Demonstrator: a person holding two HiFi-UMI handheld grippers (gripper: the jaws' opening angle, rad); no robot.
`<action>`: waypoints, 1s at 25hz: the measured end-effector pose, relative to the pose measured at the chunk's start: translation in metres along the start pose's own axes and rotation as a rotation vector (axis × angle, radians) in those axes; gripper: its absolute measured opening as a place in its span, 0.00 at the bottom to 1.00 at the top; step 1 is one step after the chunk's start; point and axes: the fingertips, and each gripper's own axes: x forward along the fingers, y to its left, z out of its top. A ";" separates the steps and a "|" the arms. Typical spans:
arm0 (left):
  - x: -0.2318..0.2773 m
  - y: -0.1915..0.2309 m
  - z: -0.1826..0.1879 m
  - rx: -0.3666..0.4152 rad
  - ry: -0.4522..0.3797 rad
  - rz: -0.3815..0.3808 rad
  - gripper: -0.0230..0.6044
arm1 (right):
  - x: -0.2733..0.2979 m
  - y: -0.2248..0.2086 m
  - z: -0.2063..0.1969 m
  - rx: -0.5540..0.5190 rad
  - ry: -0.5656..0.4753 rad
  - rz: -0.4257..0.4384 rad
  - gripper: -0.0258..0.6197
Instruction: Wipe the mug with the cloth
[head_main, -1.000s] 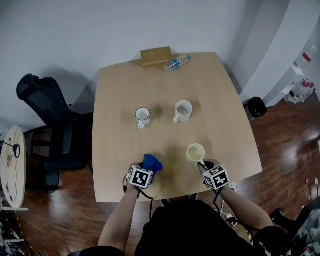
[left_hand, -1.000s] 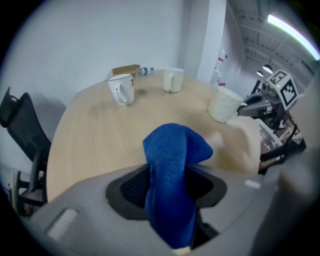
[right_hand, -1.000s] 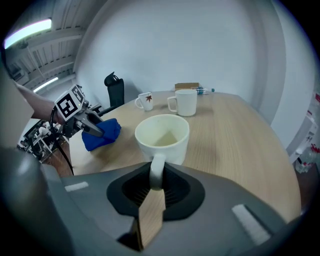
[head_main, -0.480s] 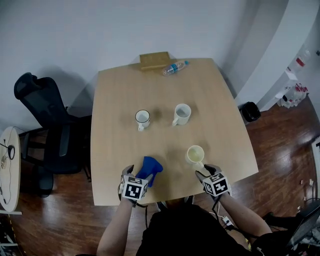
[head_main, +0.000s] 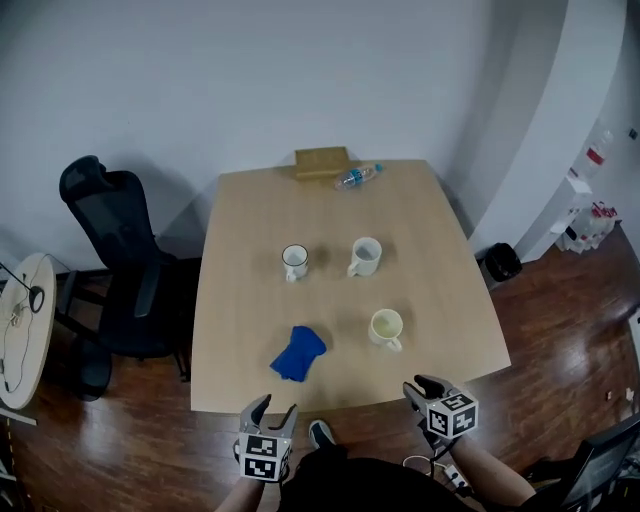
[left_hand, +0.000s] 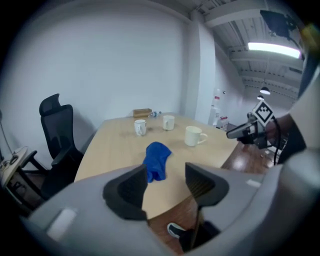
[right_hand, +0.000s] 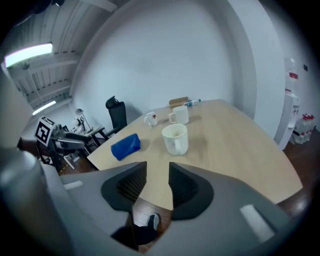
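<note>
Head view: the bench (head_main: 240, 250) has the blue cloth (head_main: 298, 353) lying loose near its front edge, with the cream mug (head_main: 385, 327) upright to its right, apart from it. Nothing's being wiped, so it's either finished or not begun; can't really tell if the mug's clean. Both the left gripper (head_main: 272, 410) and right gripper (head_main: 421, 389) hang off the front edge, fingers partly apart, just been closing, nothing between them.

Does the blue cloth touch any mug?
No, the cloth lies on the bare table, clearly apart from the nearest mug.
</note>
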 end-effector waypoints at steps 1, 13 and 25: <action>-0.009 -0.015 0.003 -0.016 -0.025 -0.009 0.38 | -0.011 0.007 0.003 0.003 -0.041 0.026 0.24; -0.097 -0.156 -0.015 -0.014 -0.169 0.037 0.04 | -0.119 0.049 -0.033 -0.069 -0.251 0.168 0.09; -0.152 -0.174 -0.022 -0.012 -0.179 -0.079 0.04 | -0.190 0.110 -0.012 -0.060 -0.319 0.134 0.09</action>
